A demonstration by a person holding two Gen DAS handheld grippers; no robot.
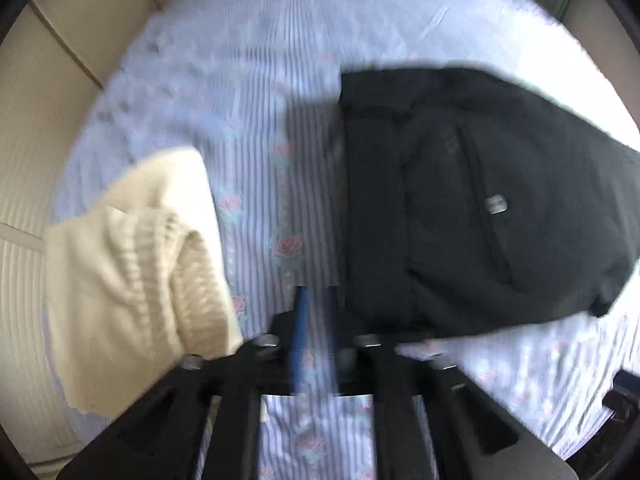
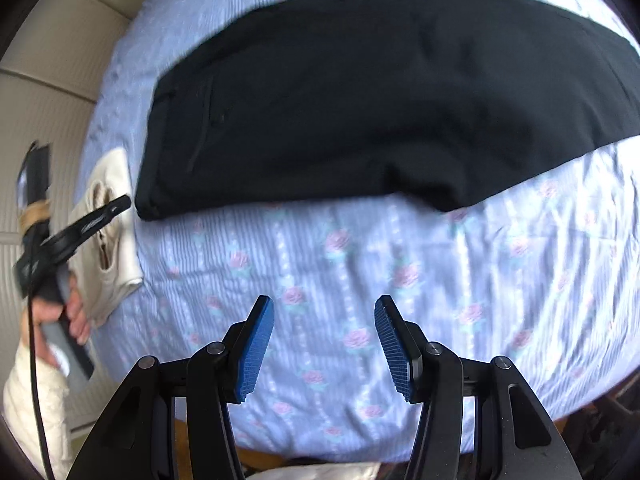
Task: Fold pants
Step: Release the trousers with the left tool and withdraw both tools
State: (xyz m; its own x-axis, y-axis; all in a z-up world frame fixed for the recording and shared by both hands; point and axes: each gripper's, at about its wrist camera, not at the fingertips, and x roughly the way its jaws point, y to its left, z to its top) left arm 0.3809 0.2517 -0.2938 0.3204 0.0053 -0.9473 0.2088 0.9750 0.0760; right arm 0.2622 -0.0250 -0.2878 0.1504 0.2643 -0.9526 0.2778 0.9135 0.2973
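Note:
Black pants (image 2: 360, 108) lie folded lengthwise across the bed, waistband at the left; they also show in the left wrist view (image 1: 472, 200), with a small metal tag. My right gripper (image 2: 324, 344) is open and empty, hovering over the bedsheet just in front of the pants' near edge. My left gripper (image 1: 316, 340) is blurred by motion; its blue pads stand close together with nothing between them, left of the pants' waist end. It also shows in the right wrist view (image 2: 120, 204), near the waistband corner.
The bed has a light blue striped sheet with pink roses (image 2: 360, 280). A folded cream knit sweater (image 1: 132, 272) lies at the left edge of the bed, seen too in the right wrist view (image 2: 108, 240). Beige wall panels (image 1: 60, 40) stand behind.

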